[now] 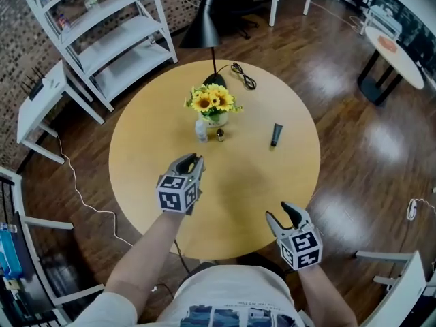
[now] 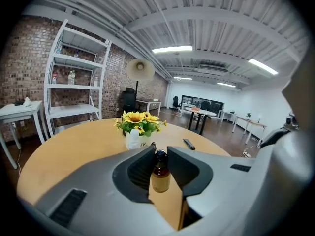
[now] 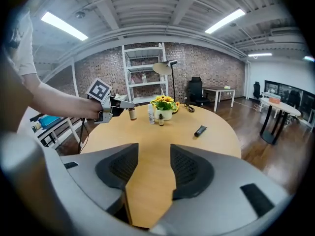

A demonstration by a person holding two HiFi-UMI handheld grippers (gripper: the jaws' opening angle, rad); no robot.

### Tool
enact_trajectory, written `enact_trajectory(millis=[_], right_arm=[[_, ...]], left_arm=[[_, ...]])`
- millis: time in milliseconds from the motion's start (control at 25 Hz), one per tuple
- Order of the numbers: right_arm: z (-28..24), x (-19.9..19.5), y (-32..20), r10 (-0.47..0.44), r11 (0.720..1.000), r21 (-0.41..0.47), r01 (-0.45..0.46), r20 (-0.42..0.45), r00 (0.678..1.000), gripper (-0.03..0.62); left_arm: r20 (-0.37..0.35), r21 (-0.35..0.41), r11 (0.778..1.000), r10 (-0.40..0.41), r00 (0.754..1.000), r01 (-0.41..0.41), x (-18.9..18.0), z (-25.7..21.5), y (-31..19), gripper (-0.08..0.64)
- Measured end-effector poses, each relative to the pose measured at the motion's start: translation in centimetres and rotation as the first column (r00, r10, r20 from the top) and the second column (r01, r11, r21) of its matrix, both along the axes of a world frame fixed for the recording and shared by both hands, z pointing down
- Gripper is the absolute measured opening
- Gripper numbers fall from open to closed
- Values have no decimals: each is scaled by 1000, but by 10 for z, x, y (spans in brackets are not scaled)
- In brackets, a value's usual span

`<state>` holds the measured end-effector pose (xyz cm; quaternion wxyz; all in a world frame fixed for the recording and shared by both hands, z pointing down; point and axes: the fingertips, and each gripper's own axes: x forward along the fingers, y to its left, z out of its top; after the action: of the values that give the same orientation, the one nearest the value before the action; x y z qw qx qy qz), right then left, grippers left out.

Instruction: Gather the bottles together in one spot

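Left gripper: jaws set narrow, clamped on a small amber bottle with a dark cap.
Right gripper: jaws spread wide, nothing between them, above the round table.

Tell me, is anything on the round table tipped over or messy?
Only the black tube lies on its side, alone, right of the sunflowers; the white bottle and small brown bottle stand upright beside them. Nothing is spilled.
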<state>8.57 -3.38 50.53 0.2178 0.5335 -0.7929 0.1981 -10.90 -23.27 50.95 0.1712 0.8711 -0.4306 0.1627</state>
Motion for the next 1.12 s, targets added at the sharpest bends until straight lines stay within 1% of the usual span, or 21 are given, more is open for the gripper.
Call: enact_trajectory(millis=[80, 120, 320, 480, 560, 720, 920, 1080, 1120], right_arm=[[9, 16, -1, -3, 1000, -25, 3, 4, 1000, 232], [14, 23, -2, -7, 999, -37, 8, 5, 1000, 244], [38, 55, -9, -37, 994, -104, 37, 6, 999, 244], [47, 76, -13, -52, 989, -137, 52, -2, 999, 244], [52, 87, -14, -53, 987, -151, 51, -7, 999, 244], [59, 100, -15, -56, 985, -164, 55, -5, 998, 244], [58, 103, -21, -74, 984, -165, 73, -4, 997, 244], [62, 100, -24, -90, 983, -162, 90, 2, 996, 244], [62, 100, -24, -94, 983, -159, 94, 4, 996, 245]], left_arm=[[6, 0, 999, -35, 999, 35, 6, 15, -21, 80], [10, 0, 999, -53, 999, 53, 8, 23, -31, 80], [36, 21, 991, -130, 991, 130, 16, 66, -77, 80], [22, 31, 981, -195, 981, 194, 11, 89, -100, 78], [13, 34, 976, -214, 977, 214, 10, 97, -106, 78], [19, 49, 975, -219, 976, 218, 11, 107, -107, 78], [36, 73, 973, -222, 974, 219, 14, 115, -106, 80], [49, 70, 978, -199, 979, 196, 19, 118, -106, 80], [48, 67, 980, -191, 980, 188, 21, 118, -105, 95]])
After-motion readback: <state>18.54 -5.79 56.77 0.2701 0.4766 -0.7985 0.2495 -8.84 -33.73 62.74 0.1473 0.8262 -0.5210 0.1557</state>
